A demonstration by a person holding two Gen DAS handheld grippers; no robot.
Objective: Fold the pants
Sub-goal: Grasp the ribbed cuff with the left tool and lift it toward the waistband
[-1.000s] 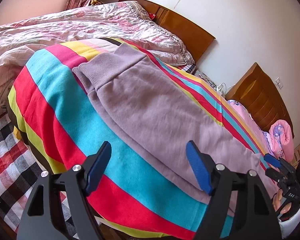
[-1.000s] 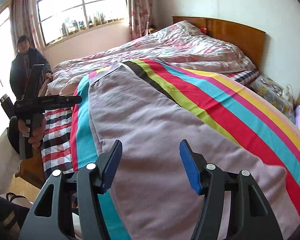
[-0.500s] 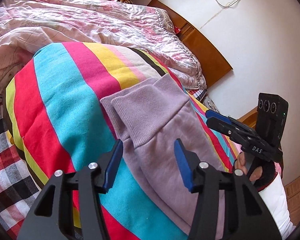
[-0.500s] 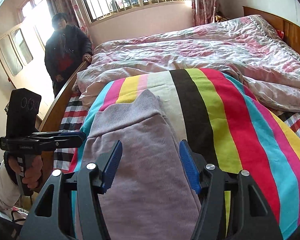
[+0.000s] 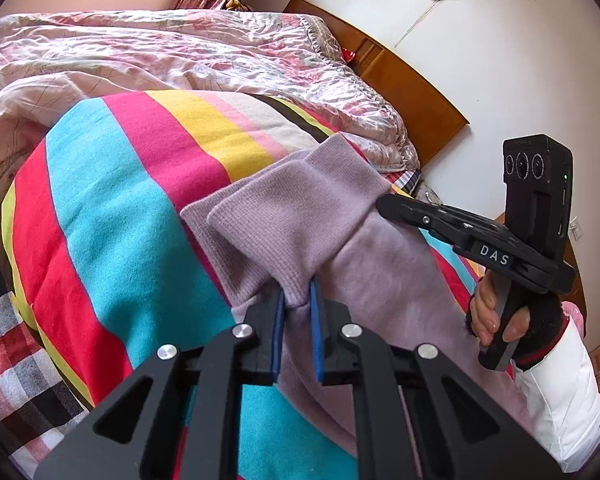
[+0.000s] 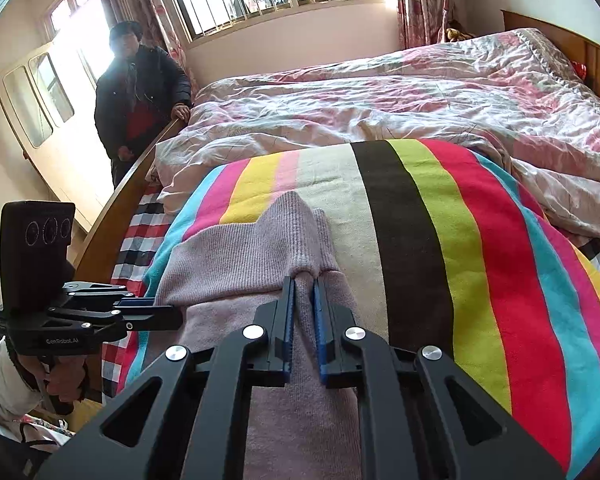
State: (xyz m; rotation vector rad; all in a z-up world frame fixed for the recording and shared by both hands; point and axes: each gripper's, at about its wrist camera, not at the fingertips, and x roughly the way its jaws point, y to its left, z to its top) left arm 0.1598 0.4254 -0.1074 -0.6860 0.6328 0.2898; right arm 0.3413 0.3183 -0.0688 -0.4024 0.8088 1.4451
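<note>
Lilac knit pants lie on a striped blanket, ribbed band toward the far end. In the left wrist view my left gripper has its jaws closing tight on the near corner of that ribbed band, fabric pinched between the blue pads. My right gripper bites the band's other corner, held by a gloved hand. The right wrist view shows the same: right gripper shut on a pinched ridge of the pants, jaws closing hard on it, and the left gripper at the band's left corner.
A rumpled pink quilt covers the far half of the bed, and a wooden headboard stands against the wall. A person in a dark jacket stands by the wooden footboard. A plaid sheet shows at the bed's edge.
Both grippers travelled along the pants to the ribbed end and went from wide open to shut on its two corners. The band now bunches up between the pads.
</note>
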